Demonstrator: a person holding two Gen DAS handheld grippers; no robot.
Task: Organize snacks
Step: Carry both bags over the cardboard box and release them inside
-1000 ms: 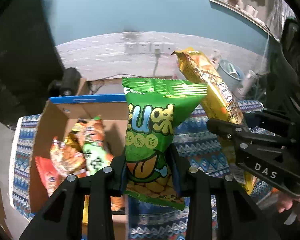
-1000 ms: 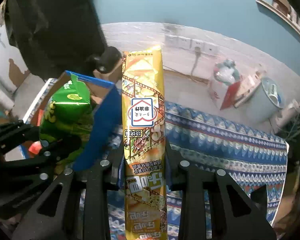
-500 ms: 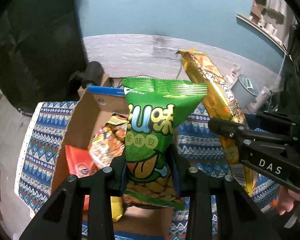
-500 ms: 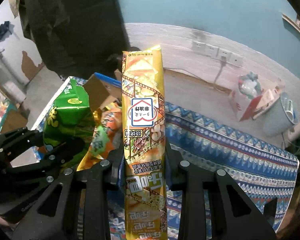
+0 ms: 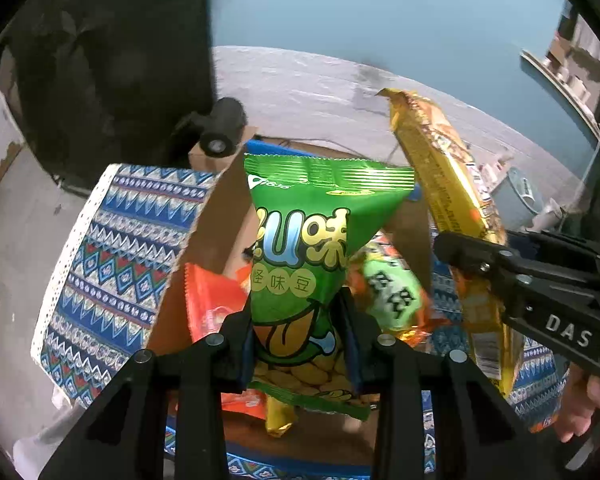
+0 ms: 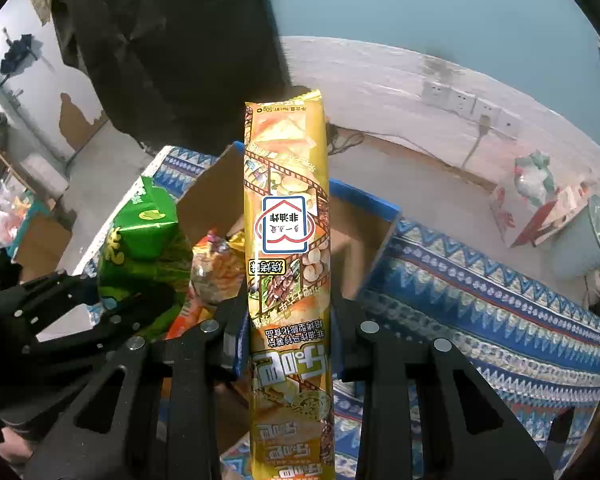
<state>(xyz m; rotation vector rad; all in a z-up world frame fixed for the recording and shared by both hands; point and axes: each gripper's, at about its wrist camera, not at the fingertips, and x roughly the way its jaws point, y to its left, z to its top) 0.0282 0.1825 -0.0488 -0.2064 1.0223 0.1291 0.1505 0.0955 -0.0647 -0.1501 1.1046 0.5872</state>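
My left gripper (image 5: pixel 298 344) is shut on a green bean snack bag (image 5: pixel 304 248) and holds it upright over an open cardboard box (image 5: pixel 220 216) with a blue rim. The box holds several snack packs, among them an orange pack (image 5: pixel 208 304) and a green-and-orange pack (image 5: pixel 392 292). My right gripper (image 6: pixel 288 336) is shut on a long yellow snack pack (image 6: pixel 286 208), upright above the same box (image 6: pixel 364 236). The yellow pack (image 5: pixel 440 184) and right gripper (image 5: pixel 540 292) show at the right of the left wrist view. The green bag (image 6: pixel 144 236) shows left in the right wrist view.
The box stands on a blue patterned cloth (image 5: pixel 116 252), which also shows in the right wrist view (image 6: pixel 480 292). A black lamp-like object (image 5: pixel 220 128) sits behind the box. A white bucket (image 6: pixel 588 236) and wall sockets (image 6: pixel 468 108) lie to the right.
Both grippers have moved left and forward with their packs. The box now lies under both of them, and its inside shows more fully.
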